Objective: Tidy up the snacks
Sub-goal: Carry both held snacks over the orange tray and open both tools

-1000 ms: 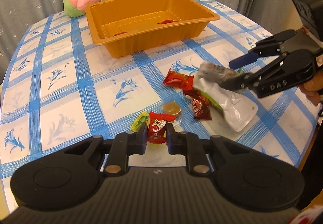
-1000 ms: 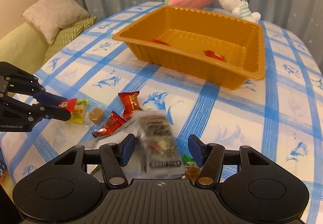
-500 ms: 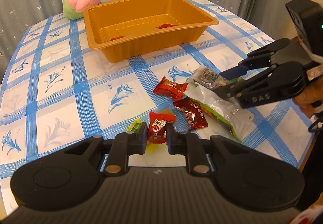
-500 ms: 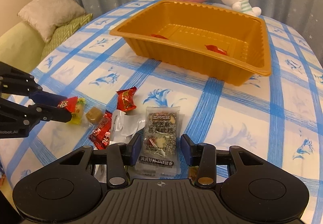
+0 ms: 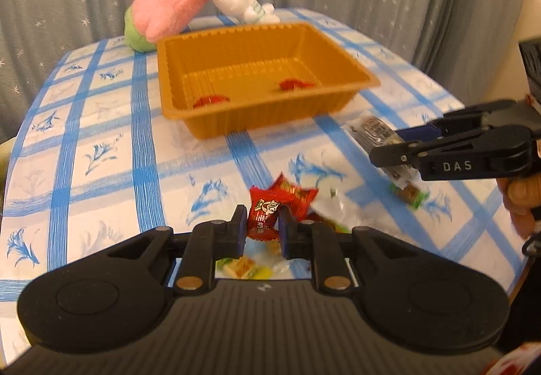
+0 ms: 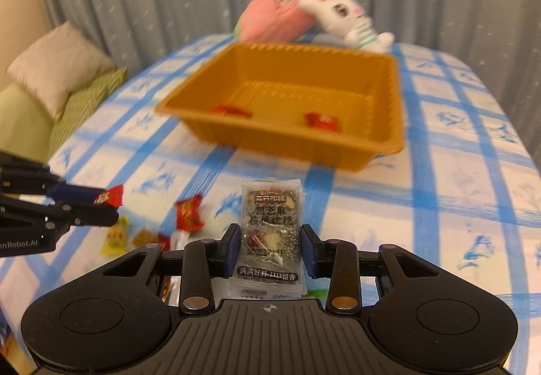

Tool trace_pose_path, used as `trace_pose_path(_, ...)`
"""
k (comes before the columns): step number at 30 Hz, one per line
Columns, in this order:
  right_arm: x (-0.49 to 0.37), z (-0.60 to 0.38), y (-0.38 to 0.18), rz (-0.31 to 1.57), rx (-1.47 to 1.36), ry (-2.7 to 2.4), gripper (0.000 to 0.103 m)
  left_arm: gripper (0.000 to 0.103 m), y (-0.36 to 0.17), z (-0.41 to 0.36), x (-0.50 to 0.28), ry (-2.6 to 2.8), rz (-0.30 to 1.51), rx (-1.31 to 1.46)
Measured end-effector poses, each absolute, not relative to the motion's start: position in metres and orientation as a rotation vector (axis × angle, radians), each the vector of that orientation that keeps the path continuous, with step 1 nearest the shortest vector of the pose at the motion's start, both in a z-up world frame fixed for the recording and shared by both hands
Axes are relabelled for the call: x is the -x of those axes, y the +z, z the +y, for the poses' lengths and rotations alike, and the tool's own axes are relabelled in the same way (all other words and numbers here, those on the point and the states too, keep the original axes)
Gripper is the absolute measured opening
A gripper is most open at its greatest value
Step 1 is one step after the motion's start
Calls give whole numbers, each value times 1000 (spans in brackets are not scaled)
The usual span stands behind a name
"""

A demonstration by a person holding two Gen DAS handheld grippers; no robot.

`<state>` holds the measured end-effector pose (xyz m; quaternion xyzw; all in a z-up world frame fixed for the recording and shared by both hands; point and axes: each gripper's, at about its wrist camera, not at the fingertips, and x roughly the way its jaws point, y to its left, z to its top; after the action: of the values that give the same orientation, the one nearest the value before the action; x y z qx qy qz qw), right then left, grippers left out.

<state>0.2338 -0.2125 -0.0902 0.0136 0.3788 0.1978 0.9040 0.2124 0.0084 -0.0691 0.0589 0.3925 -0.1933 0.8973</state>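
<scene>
Through the left wrist camera I see my left gripper (image 5: 261, 229) clamped on a red candy (image 5: 264, 217), which sits upright between the jaws above the blue-checked tablecloth (image 5: 101, 145). Just behind it lies another red wrapped candy (image 5: 296, 197), and a few loose sweets show blurred beneath the fingers. The orange tray (image 5: 260, 128) stands further back with two red candies inside, and a pink plush (image 5: 169, 15) and a white rabbit plush (image 5: 238, 1) lie beyond its far rim. At the right, my right gripper (image 5: 389, 148) reaches in holding a dark packet. Through the right wrist camera, that right gripper (image 6: 270, 251) has its jaws just closing in, both pads now against the sides of the sesame snack packet (image 6: 270, 233), which stands flat between them. The tray (image 6: 290, 152) is straight ahead, well apart. At the left edge my left gripper (image 6: 98, 209) carries its red candy (image 6: 110, 196), with more loose candies (image 6: 189, 216) lying on the cloth below it.
</scene>
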Motion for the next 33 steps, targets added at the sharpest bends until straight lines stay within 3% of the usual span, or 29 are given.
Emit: trace_pose_path(33,-271,-218,-42,675,-106,353,38,17,-27,-14,-275,-275,681,22)
